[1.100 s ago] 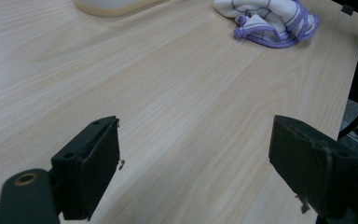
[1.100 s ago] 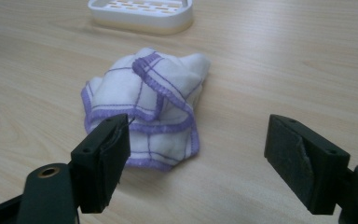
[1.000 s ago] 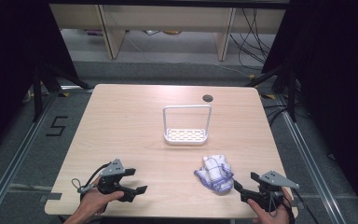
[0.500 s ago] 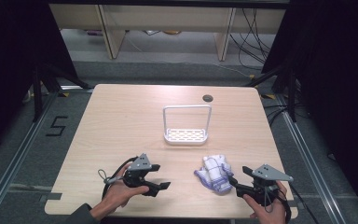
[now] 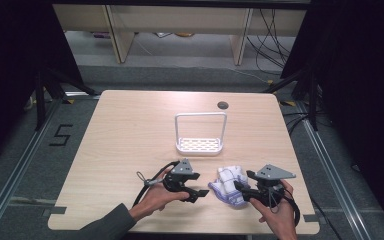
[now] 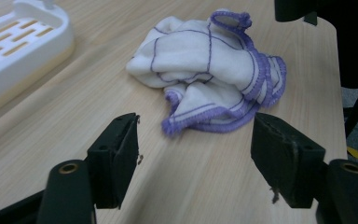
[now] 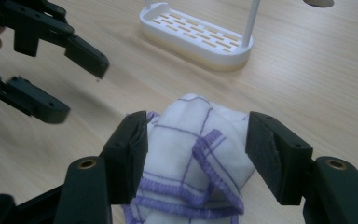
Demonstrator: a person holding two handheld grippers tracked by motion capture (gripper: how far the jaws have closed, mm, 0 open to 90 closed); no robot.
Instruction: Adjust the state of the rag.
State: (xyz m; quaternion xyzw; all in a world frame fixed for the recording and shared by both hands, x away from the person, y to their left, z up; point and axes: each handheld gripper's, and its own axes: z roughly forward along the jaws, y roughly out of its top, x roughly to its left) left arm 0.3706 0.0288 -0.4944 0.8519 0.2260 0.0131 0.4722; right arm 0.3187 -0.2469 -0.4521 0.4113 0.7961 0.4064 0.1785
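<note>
We read just one sign: a black figure "5" point(image 5: 60, 135), marked on the grey floor point(image 5: 25, 165) to the left of the table, between the table's edge and the metal rail. Its strokes are square and blocky, like tape or stencil work, and it stands upright as seen in the high view. We find no other lettering, label, brand or number that is legible on anything else in the pictures.
</note>
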